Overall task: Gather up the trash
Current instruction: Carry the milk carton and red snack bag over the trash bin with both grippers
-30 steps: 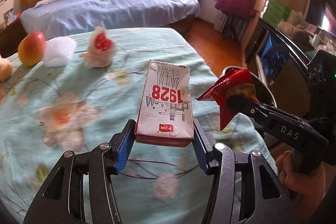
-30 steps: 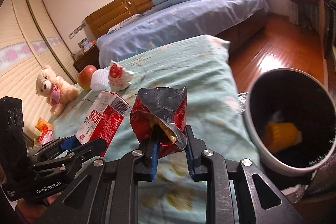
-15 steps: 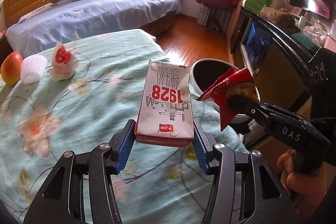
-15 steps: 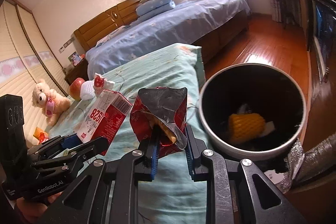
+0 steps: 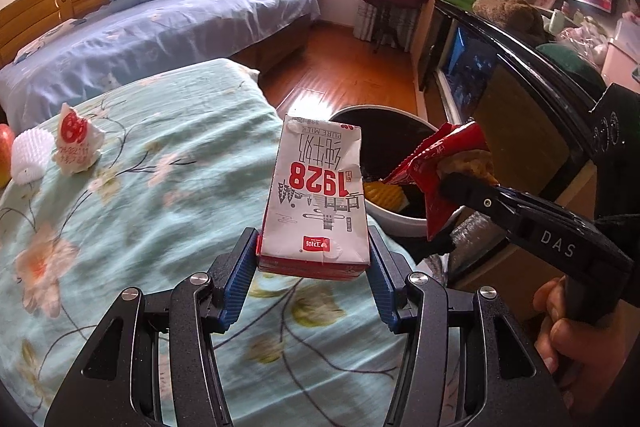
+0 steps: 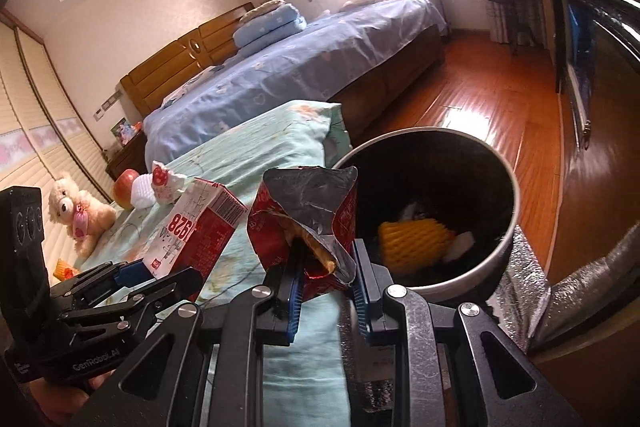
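Milk carton (image 5: pixel 316 203) between left gripper (image 5: pixel 310 277) pads, over bed (image 5: pixel 132 211) edge. Snack bag (image 6: pixel 306 219) in right gripper (image 6: pixel 326 291), right of carton. Bin (image 6: pixel 506 251) just beyond and right of both, on floor beside bed; foam net (image 6: pixel 412 241) inside.

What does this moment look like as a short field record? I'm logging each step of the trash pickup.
left hand-held gripper: shut on milk carton, held above the floral bedspread
right hand-held gripper: shut on red snack bag, torn open at the top
trash bin: on the floor beside the bed, open
bin contents: yellow foam fruit net, white scraps
left on bed: crumpled wrapper, white foam net, apple, teddy bear
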The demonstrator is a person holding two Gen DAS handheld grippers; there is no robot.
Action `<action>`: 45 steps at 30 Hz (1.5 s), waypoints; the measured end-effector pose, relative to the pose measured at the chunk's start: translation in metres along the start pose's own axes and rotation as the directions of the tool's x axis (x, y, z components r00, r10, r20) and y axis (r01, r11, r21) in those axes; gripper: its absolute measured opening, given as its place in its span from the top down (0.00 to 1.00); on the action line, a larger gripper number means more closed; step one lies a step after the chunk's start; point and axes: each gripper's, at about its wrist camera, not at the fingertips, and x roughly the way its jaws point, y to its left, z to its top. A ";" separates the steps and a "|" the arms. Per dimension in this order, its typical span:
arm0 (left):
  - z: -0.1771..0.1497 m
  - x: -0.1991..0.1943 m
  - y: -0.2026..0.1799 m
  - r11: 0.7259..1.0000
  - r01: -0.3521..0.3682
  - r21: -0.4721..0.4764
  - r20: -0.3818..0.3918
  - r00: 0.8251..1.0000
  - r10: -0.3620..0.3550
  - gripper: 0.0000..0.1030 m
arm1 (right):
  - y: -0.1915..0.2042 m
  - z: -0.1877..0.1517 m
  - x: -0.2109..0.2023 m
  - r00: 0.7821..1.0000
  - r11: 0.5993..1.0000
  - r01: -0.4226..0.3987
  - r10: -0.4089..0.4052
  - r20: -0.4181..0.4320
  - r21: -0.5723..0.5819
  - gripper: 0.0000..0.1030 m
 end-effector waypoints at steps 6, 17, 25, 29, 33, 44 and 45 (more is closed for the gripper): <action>0.002 0.005 -0.007 1.000 0.008 0.011 -0.007 1.000 -0.008 0.50 | -0.009 0.001 -0.002 1.000 1.000 0.013 -0.013 0.004 0.008 0.78; 0.010 0.013 -0.021 0.999 0.018 0.044 -0.011 1.000 -0.017 0.50 | -0.022 0.002 -0.001 0.999 0.999 0.041 -0.041 0.004 0.022 0.78; 0.016 0.022 -0.028 0.998 0.027 0.061 -0.016 1.000 -0.026 0.50 | -0.034 0.006 0.003 0.997 0.997 0.072 -0.072 0.003 0.031 0.78; 0.019 0.026 -0.031 0.997 0.029 0.066 -0.021 0.999 -0.028 0.50 | -0.039 0.010 0.007 0.996 0.996 0.088 -0.088 0.002 0.029 0.78; 0.022 0.033 -0.033 0.997 0.034 0.067 -0.034 0.999 -0.032 0.50 | -0.044 0.015 0.012 0.995 0.994 0.101 -0.101 -0.003 0.028 0.78; 0.041 0.058 -0.039 0.994 0.045 0.095 -0.059 0.997 -0.039 0.50 | -0.059 0.031 0.030 0.989 0.989 0.147 -0.146 -0.022 0.029 0.78; 0.044 0.061 -0.040 0.994 0.046 0.097 -0.062 0.997 -0.040 0.50 | -0.061 0.033 0.033 0.988 0.988 0.152 -0.151 -0.027 0.030 0.78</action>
